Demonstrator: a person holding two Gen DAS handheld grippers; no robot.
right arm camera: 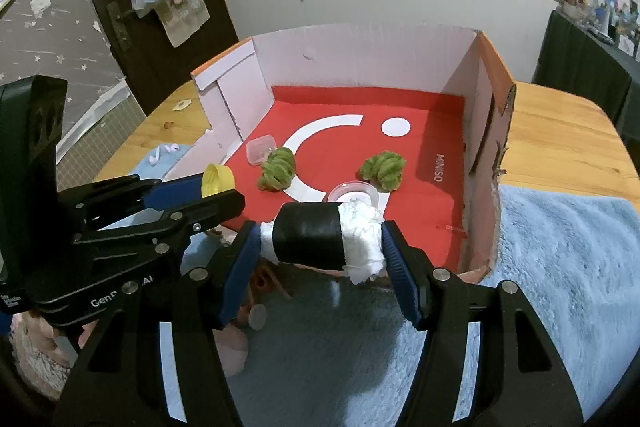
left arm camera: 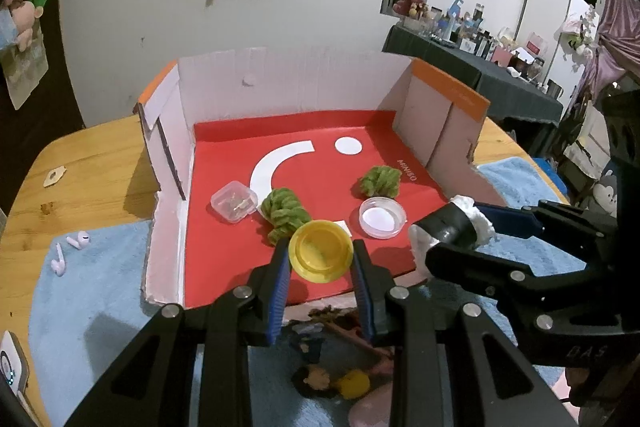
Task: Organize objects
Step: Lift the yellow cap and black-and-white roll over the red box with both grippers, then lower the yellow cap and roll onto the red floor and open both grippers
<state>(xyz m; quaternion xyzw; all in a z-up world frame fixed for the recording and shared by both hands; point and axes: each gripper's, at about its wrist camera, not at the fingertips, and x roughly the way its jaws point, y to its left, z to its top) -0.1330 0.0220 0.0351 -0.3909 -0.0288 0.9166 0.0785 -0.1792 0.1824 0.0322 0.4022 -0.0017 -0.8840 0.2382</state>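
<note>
My left gripper (left arm camera: pixel 321 254) is shut on a yellow cap (left arm camera: pixel 320 250), held over the front edge of the open cardboard box (left arm camera: pixel 280 83) with the red floor. My right gripper (right arm camera: pixel 320 239) is shut on a white fluffy roll wrapped in a black band (right arm camera: pixel 320 237), also at the box's front edge; this roll (left arm camera: pixel 448 227) shows at the right in the left wrist view. Inside the box lie two green fuzzy bundles (left arm camera: pixel 286 211) (left arm camera: pixel 379 181), a small clear case (left arm camera: pixel 234 202) and a round clear lid (left arm camera: pixel 382 217).
The box stands on a wooden table (left arm camera: pixel 88 163) with a light blue fluffy cloth (right arm camera: pixel 560 267) in front. Two white earbuds (left arm camera: pixel 70 251) lie on the cloth at the left. A printed picture and a pink plush lie beneath my grippers. A cluttered dark table stands at the far right.
</note>
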